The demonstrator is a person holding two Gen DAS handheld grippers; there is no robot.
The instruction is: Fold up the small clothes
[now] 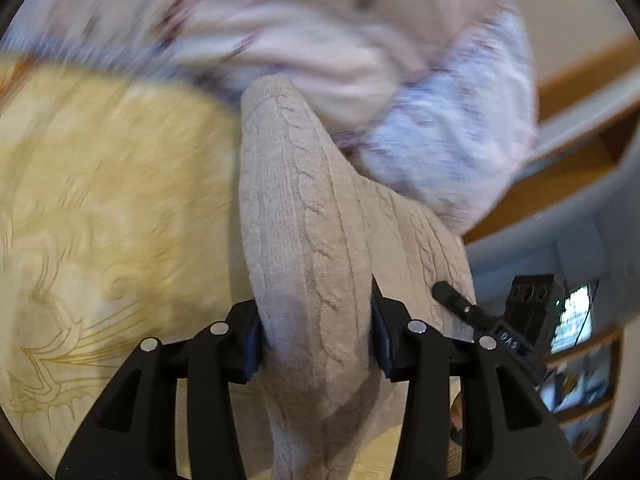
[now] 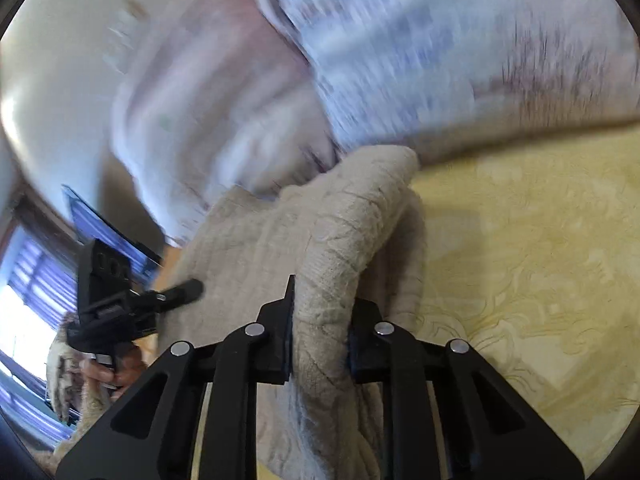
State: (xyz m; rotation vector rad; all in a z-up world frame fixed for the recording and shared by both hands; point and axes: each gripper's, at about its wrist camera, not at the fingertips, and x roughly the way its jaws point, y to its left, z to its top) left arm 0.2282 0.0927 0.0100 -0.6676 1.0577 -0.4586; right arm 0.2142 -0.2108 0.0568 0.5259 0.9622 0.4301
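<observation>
We have the beige cable-knit sweater (image 1: 304, 216) pinched in both claws, each on a bunched fold of it, so that the garment hangs between our two hands and can be carried and spread over the yellow patterned bedcover (image 1: 100, 208). The left claw (image 1: 316, 332) is partly closed, its pads pressing a thick roll of knit. The right claw (image 2: 320, 336) is closed narrower on a thinner fold. Both claws point forward and slope downward toward the bedcover, side by side; in the right wrist view the left claw shows at the left, with the person's hand (image 2: 116, 372) on its handle. Beyond the sweater lies a pale, lilac-printed heap of bedding (image 2: 400, 60), blurred.
</observation>
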